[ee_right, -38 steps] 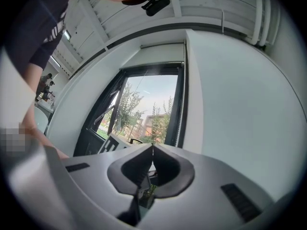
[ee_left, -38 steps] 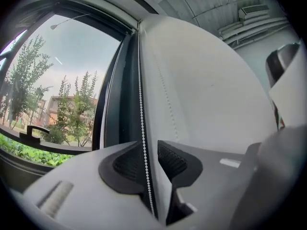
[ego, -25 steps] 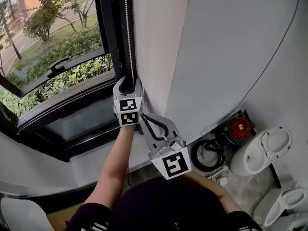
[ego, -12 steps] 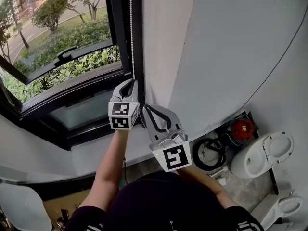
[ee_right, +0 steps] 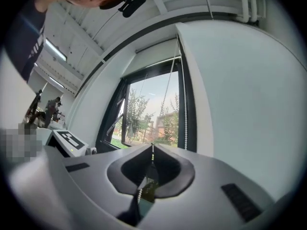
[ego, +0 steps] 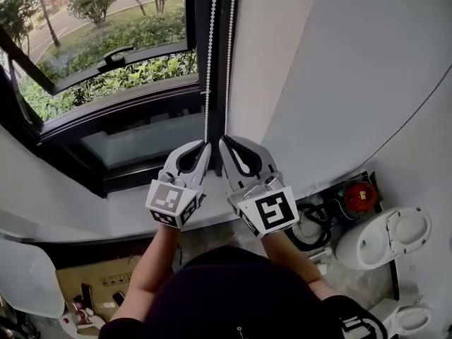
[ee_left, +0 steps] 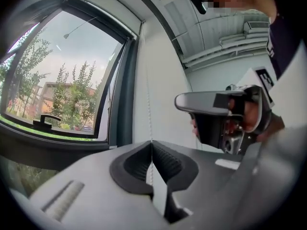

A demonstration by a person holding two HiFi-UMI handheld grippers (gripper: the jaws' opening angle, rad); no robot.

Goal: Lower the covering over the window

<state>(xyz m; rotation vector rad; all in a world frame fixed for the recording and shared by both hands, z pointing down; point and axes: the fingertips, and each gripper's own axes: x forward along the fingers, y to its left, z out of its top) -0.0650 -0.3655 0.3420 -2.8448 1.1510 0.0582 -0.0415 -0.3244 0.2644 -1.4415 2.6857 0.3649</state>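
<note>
A white bead chain hangs in two strands beside the dark-framed window (ego: pixel 113 55). My left gripper (ego: pixel 205 147) is shut on the left strand (ego: pixel 210 62), which runs up from between its pads in the left gripper view (ee_left: pixel 151 128). Right beside it, my right gripper (ego: pixel 223 143) is shut on the right strand (ego: pixel 230 48); beads show between its pads (ee_right: pixel 152 152). Both grippers point level at the wall, side by side below the window's right corner. The right gripper (ee_left: pixel 225 114) also shows in the left gripper view. The covering itself is not in the head view.
A white sill (ego: pixel 106 214) runs under the window, with the white wall (ego: pixel 339 83) to its right. On the floor at the right lie a white toilet bowl (ego: pixel 385 235), a red device (ego: pixel 360 196) and a coil of black cable (ego: pixel 311 228). A cardboard box (ego: pixel 92 281) sits at lower left.
My left gripper was open high up round the chain; it has shut on the left strand and come back beside the right gripper. The right gripper has hardly moved.
</note>
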